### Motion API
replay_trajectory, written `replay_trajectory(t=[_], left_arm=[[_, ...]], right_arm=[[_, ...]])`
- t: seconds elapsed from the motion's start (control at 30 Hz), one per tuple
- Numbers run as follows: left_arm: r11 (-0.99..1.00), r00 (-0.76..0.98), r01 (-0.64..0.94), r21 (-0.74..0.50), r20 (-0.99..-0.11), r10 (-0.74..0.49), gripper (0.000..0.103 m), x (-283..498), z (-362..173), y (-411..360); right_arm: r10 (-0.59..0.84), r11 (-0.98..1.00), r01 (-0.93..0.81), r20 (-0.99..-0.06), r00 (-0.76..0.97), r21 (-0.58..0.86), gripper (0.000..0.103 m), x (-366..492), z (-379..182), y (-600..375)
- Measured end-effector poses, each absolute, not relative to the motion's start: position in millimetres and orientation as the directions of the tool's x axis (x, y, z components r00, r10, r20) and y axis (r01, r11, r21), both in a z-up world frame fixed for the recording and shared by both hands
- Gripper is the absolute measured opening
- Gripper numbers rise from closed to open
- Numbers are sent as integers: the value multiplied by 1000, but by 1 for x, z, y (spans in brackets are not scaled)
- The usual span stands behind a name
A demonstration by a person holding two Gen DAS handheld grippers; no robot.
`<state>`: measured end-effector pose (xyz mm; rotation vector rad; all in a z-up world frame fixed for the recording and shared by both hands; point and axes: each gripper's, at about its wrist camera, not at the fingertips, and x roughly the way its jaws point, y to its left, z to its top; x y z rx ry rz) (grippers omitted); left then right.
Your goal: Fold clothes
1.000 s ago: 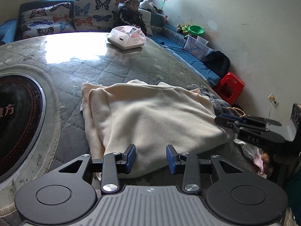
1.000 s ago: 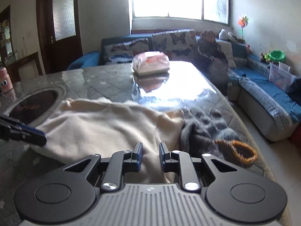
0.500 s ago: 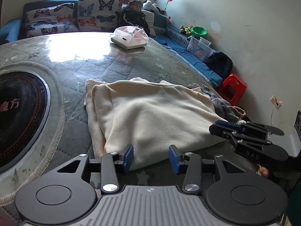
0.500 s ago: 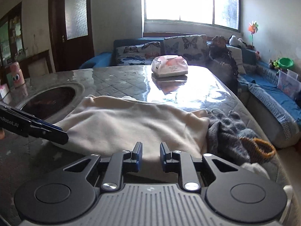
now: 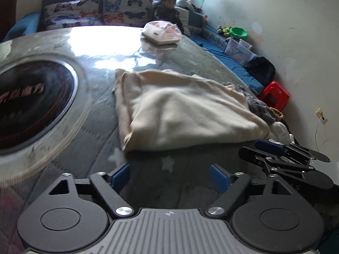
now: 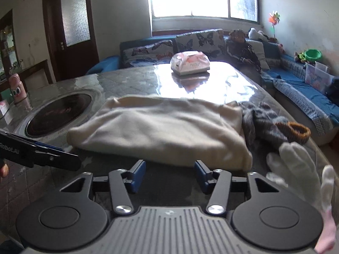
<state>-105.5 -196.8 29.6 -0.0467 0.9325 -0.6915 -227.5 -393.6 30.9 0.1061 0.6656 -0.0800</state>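
Note:
A cream garment (image 5: 180,112) lies folded into a rough rectangle on the grey quilted table (image 5: 161,63); it also shows in the right wrist view (image 6: 165,131). My left gripper (image 5: 169,176) is open and empty, just short of the garment's near edge. My right gripper (image 6: 170,175) is open and empty, also just in front of the near edge. The right gripper shows at the lower right of the left wrist view (image 5: 281,156). The left gripper shows at the left edge of the right wrist view (image 6: 40,154).
A grey knitted garment with a brown cuff (image 6: 273,122) lies against the cream one's right side. A tissue pack (image 6: 189,63) sits at the far end. A round black inset (image 5: 27,103) is on the left. A white glove (image 6: 296,169) is near the right gripper.
Both grippers have pulled back from the cream garment and their jaws have opened wide. The garment now lies free on the table.

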Motion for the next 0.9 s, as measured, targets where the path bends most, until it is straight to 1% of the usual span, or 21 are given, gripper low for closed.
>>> replay_trajectory(t=[0.03,0.17,0.23,0.3,0.33,0.4,0.47,0.5,0.6,0.7,0.9], left_arm=[[786,401,526,-324,-721,-566,89,-108,29,-195],[794,411,521,-314,-723,-555,94,-116,30,-190],[798,418,522,-302,-725,-548,97,-119,31,-190],[801,425,524,-289,-727,-540,99,-122,32,-190],[803,428,524,-283,-728,-536,100,-123,32,-190],[810,437,521,-268,-732,-523,103,-126,33,-190],[816,447,518,-256,-733,-513,103,-128,34,-189],[818,450,517,-252,-733,-510,103,-128,35,-189],[826,455,509,-242,-738,-498,103,-130,35,-188],[832,462,506,-226,-743,-483,103,-133,35,-188],[843,476,500,-198,-750,-459,103,-139,37,-189]], right_arm=[[-41,992,109,-625,780,70,57,-229,30,-392],[-53,991,120,-635,770,64,62,-235,28,-385],[-58,989,129,-636,769,65,69,-238,29,-382],[-62,988,136,-636,770,68,71,-240,29,-381],[-65,988,139,-635,770,67,74,-241,30,-380],[-74,987,146,-634,770,62,77,-242,31,-378],[-78,987,149,-632,771,61,80,-244,32,-377],[-79,987,151,-631,772,61,83,-245,32,-376],[-84,987,153,-629,773,56,84,-248,33,-374],[-87,986,158,-626,775,59,91,-250,34,-372],[-91,986,160,-622,778,56,94,-255,35,-369]])
